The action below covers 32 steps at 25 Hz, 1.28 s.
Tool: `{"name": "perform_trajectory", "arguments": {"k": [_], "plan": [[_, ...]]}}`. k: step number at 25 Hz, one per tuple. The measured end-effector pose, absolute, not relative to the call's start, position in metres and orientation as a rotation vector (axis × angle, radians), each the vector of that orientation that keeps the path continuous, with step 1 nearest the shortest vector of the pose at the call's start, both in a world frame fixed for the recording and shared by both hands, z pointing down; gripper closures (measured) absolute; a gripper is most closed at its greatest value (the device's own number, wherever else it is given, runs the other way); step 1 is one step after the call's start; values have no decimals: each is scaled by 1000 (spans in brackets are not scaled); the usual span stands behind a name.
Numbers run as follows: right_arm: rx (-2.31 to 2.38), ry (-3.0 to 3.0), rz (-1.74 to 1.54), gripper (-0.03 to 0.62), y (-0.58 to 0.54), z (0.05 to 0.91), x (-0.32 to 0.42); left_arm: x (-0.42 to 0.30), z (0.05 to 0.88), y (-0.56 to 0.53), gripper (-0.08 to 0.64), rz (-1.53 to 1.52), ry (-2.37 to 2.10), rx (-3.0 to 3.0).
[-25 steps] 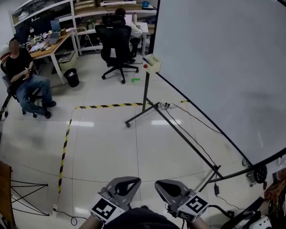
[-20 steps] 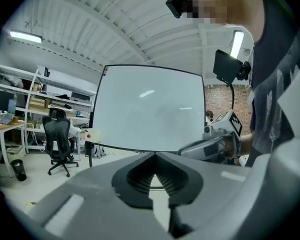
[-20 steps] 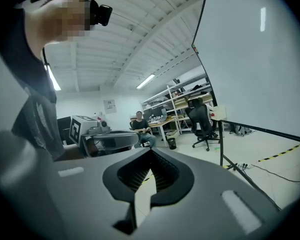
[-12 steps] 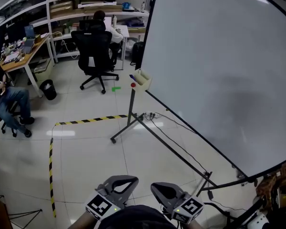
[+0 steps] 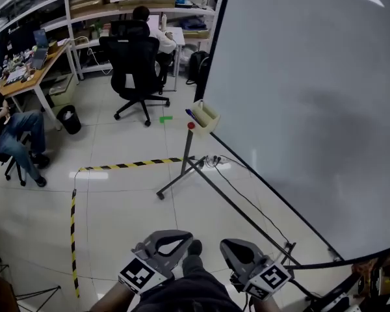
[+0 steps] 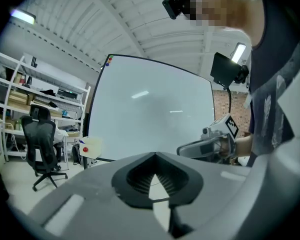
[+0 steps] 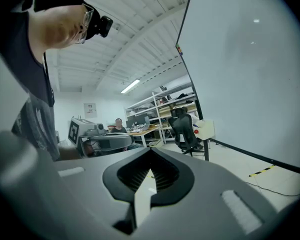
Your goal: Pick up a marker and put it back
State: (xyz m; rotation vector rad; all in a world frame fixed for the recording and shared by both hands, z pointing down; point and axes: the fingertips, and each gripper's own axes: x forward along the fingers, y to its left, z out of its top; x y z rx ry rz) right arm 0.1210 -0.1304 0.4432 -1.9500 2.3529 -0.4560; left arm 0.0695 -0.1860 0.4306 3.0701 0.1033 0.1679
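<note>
A pale marker holder hangs at the lower left corner of the big whiteboard. A blue marker pokes out of it and a red round piece sits on its front. Both grippers are held low, close to my body and far from the holder. The left gripper is shut with nothing between its jaws, and so is the right gripper. In the left gripper view the holder shows at left beyond the left gripper. In the right gripper view the holder lies past the right gripper.
The whiteboard's metal stand spreads its legs over the tiled floor, with a cable beside it. Yellow-black tape marks the floor. A person sits in a black office chair; another person sits at left near a bin.
The head view has shifted, so the holder and whiteboard edge now sit a little lower and to the right. Both grippers stay low and shut; a shoe now shows between them.
</note>
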Motion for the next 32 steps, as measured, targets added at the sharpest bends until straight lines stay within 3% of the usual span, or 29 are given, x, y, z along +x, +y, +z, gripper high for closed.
{"name": "perform_trajectory", "arguments": {"k": [16, 32], "plan": [[-1641, 2603, -407, 592, -274, 438, 237, 193, 423, -341, 554, 210, -248, 3034], [-1960, 2514, -424, 592, -425, 434, 284, 276, 463, -545, 554, 214, -55, 3060]]}}
